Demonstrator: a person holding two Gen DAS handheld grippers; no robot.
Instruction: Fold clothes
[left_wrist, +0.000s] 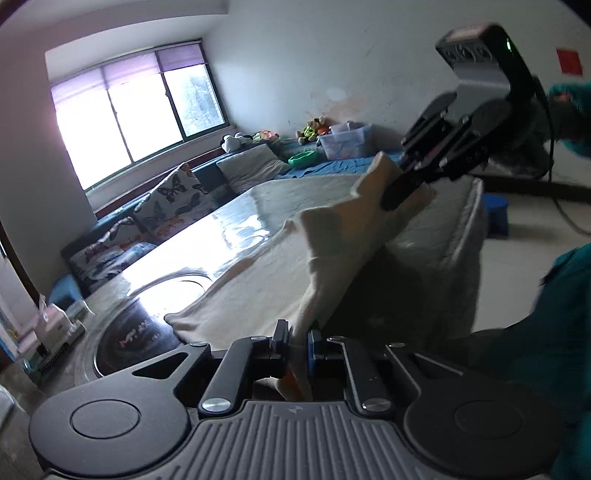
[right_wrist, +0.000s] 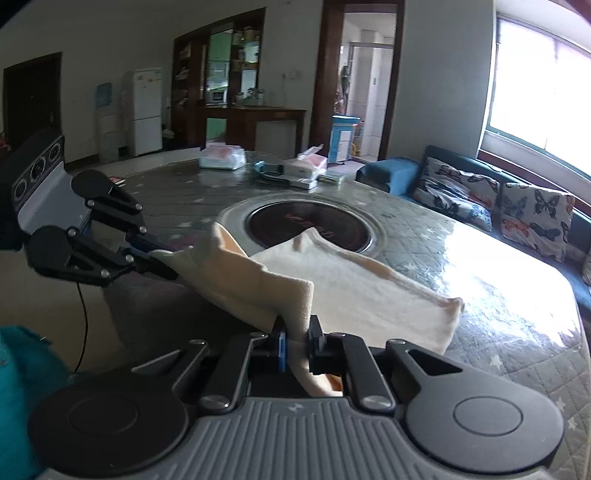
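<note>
Left gripper (left_wrist: 297, 341) nearest the lens, jaws clamped on a corner of the cream cloth (left_wrist: 258, 280). Right gripper (right_wrist: 297, 338) pinches the other near corner the same way. Cloth's near edge is lifted off the table (right_wrist: 498, 306); its far part lies flat on it, one corner overlapping the round black hotplate (right_wrist: 314, 225). Beyond the hotplate: tissue packs and small boxes (right_wrist: 303, 168). Butterfly cushions (right_wrist: 532, 218) on the sofa beside the table. A fridge (right_wrist: 146, 110) stands at the far wall.

Both tongs (right_wrist: 297, 338) (right_wrist: 164, 264) clamp, seemingly, cream cloth (right_wrist: 354, 291).
</note>
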